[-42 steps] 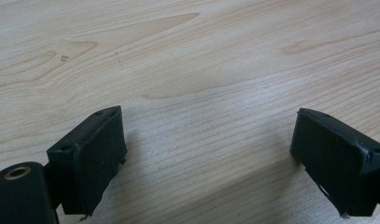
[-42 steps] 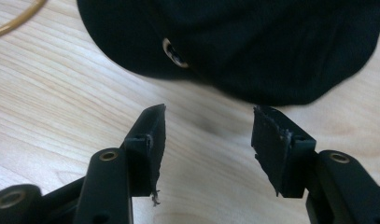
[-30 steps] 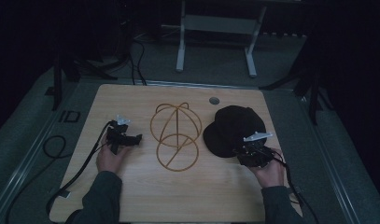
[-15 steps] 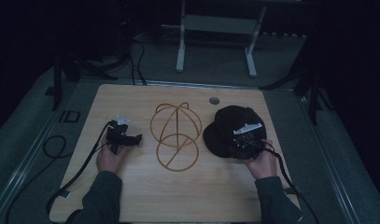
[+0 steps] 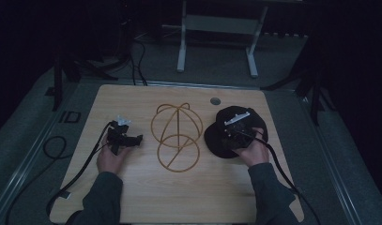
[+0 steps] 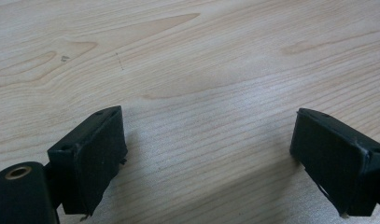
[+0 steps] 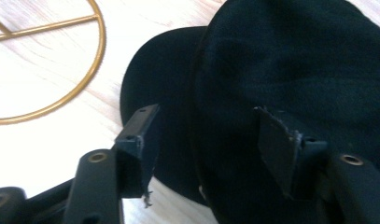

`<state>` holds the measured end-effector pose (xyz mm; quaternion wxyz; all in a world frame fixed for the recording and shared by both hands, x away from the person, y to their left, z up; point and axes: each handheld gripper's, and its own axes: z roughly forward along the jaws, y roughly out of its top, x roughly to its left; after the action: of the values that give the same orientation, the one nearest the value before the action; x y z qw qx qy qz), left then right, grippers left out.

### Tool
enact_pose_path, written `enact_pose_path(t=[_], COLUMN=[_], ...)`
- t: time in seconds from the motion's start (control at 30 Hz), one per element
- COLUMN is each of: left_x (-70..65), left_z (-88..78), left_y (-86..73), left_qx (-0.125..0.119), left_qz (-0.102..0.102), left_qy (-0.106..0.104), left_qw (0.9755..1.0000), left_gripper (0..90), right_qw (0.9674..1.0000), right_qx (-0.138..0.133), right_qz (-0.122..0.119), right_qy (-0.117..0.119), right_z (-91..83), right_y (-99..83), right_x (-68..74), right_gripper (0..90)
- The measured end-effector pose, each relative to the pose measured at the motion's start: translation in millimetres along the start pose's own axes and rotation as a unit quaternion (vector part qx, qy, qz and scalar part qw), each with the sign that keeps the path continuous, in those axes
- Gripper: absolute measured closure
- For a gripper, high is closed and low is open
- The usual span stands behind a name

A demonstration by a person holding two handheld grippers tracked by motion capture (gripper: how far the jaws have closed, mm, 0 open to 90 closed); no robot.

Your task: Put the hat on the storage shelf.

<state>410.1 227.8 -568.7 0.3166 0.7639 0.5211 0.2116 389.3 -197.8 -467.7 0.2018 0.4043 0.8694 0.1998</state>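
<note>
Your right claw [image 7: 204, 140] gapes wide over the black cap [image 5: 233, 133], far side cut off; left claw [image 6: 211, 154] wide open, empty, above bare desk [image 6: 201, 60].

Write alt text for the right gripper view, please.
The right gripper, jaws open, hangs over a black cap, one jaw above the brim and one above the crown. A gold wire stand rests on the wooden table at upper left.

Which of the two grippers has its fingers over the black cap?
The right gripper: its open fingers straddle the black cap. The left gripper faces bare table.
</note>
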Motion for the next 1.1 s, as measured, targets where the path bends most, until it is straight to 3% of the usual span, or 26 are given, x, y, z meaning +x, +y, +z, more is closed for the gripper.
enact_pose_path(t=[0.17,0.37,0.53,0.57,0.63,0.77,0.97,1.1], left_x=[0.1,0.1,0.1,0.2,0.2,0.3,0.2,0.3], left_z=[0.0,0.1,0.0,0.1,0.1,0.1,0.1,0.1], left_y=[0.0,0.0,0.0,0.1,0.1,0.1,0.1,0.1], left_qx=[0.0,-0.001,0.0,0.0,0.0,-0.001,-0.001,-0.001], left_qz=[0.0,0.0,0.0,0.0,0.0,0.0,0.0,0.0], left_qy=[0.0,0.0,0.0,0.0,0.0,0.0,0.0,0.0], left_qw=[1.0,1.0,1.0,1.0,1.0,1.0,1.0,1.0], left_gripper=[10.0,10.1,10.2,10.2,10.2,10.3,10.3,10.3], right_qw=[0.9996,0.999,0.9965,0.9943,0.9924,0.9884,0.9839,0.9783], right_qx=[0.027,0.04,0.069,0.082,0.09,0.098,0.108,0.112], right_qz=[0.003,0.003,0.003,0.009,0.011,0.029,0.042,0.048], right_qy=[0.009,0.019,0.048,0.067,0.084,0.112,0.136,0.168], right_z=[14.8,22.4,34.5,40.8,43.9,48.0,52.8,55.5], right_y=[4.6,10.1,15.4,16.6,17.1,19.1,20.9,21.1], right_x=[-5.4,-8.5,-14.8,-19.6,-22.5,-29.5,-35.4,-39.4], right_gripper=[37.9,39.4,45.9,53.2,58.2,59.5,62.3,76.2])
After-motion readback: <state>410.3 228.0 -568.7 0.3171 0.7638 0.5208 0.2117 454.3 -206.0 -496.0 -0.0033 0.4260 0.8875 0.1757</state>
